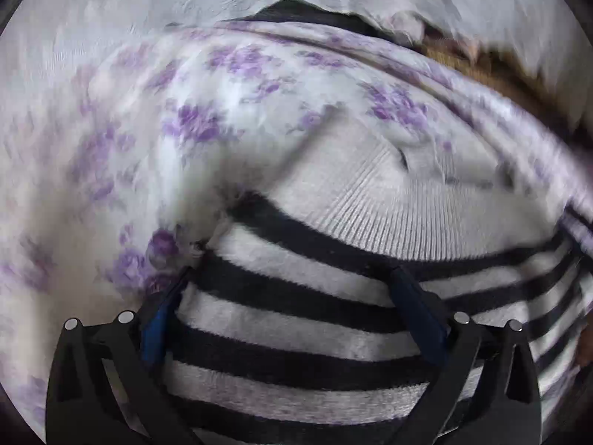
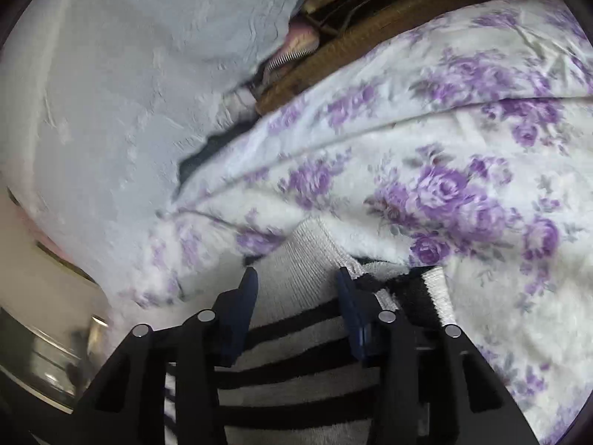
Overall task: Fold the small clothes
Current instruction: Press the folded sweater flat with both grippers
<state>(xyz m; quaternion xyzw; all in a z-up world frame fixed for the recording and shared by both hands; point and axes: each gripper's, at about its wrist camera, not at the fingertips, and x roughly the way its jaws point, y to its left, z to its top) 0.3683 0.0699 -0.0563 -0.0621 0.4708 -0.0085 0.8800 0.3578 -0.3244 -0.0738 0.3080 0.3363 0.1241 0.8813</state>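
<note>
A small black-and-white striped knit garment [image 1: 296,319] with a grey ribbed band [image 1: 389,207] lies on a white sheet with purple flowers [image 1: 207,118]. My left gripper [image 1: 292,278] is wide open, its fingers straddling the striped part from above. In the right wrist view the same garment [image 2: 296,363] lies under my right gripper [image 2: 298,278], which is open with the ribbed band [image 2: 307,256] between its fingers. Whether either gripper touches the cloth I cannot tell.
A pale grey textured cover [image 1: 148,7] lies beyond the floral sheet [image 2: 444,170]; it also shows in the right wrist view [image 2: 111,92]. Brown wooden furniture [image 2: 370,18] stands at the far edge. A pale floor and a shiny metal object [image 2: 44,352] are at lower left.
</note>
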